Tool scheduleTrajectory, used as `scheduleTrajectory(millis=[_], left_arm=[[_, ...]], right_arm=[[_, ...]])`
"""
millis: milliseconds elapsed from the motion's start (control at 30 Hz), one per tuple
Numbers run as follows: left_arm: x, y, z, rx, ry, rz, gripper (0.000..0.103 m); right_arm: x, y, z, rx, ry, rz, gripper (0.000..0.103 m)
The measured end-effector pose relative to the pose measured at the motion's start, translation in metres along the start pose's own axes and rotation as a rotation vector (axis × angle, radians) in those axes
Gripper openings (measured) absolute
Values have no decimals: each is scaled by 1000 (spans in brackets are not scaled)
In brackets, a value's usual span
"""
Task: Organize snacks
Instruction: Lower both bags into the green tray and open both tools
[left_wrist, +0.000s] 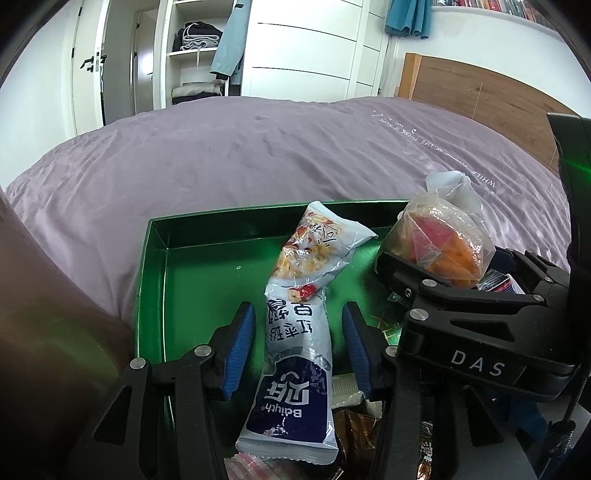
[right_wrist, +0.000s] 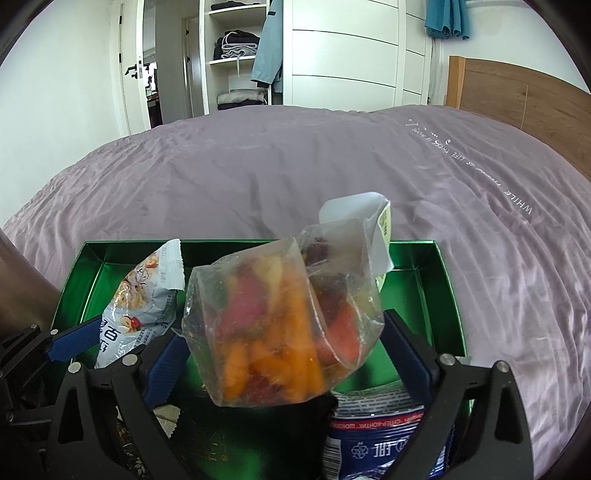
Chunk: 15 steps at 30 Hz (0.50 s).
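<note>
Claws both apart — left claw (left_wrist: 298, 349) straddles packet (left_wrist: 295, 354); right claw (right_wrist: 286, 363) around bag (right_wrist: 273, 332).

A bedroom in a home.

A wide bed (left_wrist: 240, 155) under a creased mauve cover fills the middle, with a wooden headboard (left_wrist: 480, 92) at its right. Behind it stands a white fitted wardrobe (right_wrist: 343, 51) with open shelves (left_wrist: 195, 51) of folded clothes, a pale blue jacket (left_wrist: 231, 40) hanging from it, and a white door (right_wrist: 129, 70) on the left.
</note>
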<state>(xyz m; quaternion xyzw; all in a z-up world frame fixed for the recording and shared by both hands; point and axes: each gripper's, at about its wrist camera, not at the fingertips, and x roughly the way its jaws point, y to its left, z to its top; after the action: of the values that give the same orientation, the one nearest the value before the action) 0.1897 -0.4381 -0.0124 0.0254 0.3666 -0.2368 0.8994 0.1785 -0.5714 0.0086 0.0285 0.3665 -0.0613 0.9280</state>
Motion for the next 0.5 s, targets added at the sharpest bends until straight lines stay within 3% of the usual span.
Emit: scheduleTrajectory(millis=[500], left_arm=[[-15,-2,1,20,-55,-9,44]], right_arm=[[-15,-1,0,24,-45,4,103]])
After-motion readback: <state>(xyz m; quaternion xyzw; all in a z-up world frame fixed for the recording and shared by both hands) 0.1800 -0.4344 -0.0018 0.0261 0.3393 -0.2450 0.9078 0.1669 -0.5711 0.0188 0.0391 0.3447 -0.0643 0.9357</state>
